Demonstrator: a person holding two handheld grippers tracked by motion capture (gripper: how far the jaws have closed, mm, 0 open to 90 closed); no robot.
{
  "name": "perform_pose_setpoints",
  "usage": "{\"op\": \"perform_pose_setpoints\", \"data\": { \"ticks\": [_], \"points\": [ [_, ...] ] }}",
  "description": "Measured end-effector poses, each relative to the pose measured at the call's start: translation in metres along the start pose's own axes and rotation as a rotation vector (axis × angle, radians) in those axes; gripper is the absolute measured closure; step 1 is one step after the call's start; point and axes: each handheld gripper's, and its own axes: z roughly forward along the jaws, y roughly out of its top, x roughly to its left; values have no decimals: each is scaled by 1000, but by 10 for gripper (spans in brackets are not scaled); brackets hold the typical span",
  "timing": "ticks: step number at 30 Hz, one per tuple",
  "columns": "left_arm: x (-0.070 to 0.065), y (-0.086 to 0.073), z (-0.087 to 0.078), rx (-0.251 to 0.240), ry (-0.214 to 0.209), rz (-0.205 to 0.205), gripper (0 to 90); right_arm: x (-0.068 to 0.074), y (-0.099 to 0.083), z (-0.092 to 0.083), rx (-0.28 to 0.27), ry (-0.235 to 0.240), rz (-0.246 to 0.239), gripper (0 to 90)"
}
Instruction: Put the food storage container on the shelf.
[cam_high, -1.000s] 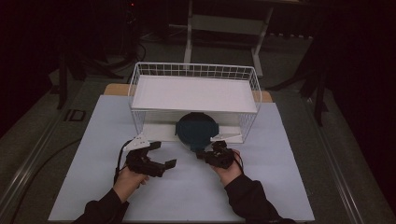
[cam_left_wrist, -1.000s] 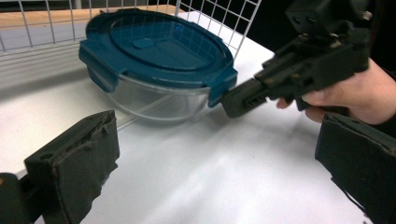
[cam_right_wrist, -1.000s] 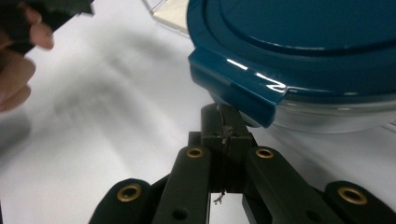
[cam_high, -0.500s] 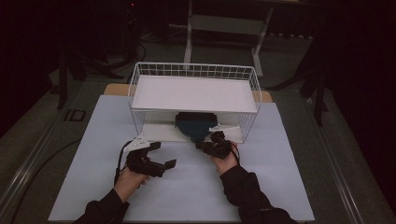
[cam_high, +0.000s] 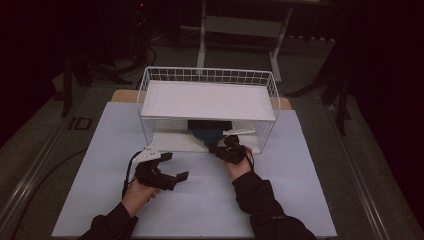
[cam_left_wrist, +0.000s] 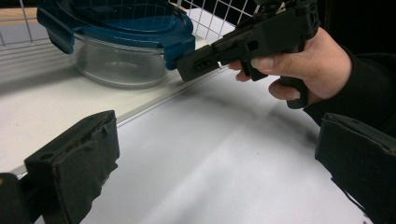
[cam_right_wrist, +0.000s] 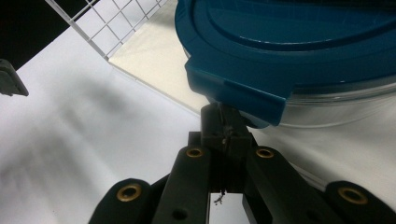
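table (cam_high: 310, 210) | white wire rack (cam_high: 207, 107) on it | lidded container (cam_left_wrist: 121, 42) on rack's lower shelf

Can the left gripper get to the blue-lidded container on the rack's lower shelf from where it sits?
Probably yes. The left gripper has open jaws and bare table ahead. The container sits near the rack's open front, though the right gripper already presses against one lid latch.

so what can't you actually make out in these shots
- High view: most of the container, hidden under the wire rack's upper shelf.
- Left gripper view: the container's far side, cut off by the top edge; contents unclear through the glass.
- Right gripper view: whether the shut right gripper touches the lid latch; the latch overhangs the tips.
- High view: the room behind, too dark.
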Motion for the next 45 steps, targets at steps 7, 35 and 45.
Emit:
{"op": "perform_pose_setpoints", "data": {
  "ticks": [7,35,45],
  "points": [
    [-3,1,-7,-5,2,18,1,11,-2,-11,-18,47,-21,744],
    [-19,-9,-35,-4,-10,70,1,22,-60,-83,-107,44,-144,174],
    [-17,-18,-37,7,-5,65,1,17,-81,-99,-90,32,-165,174]
  ]
}}
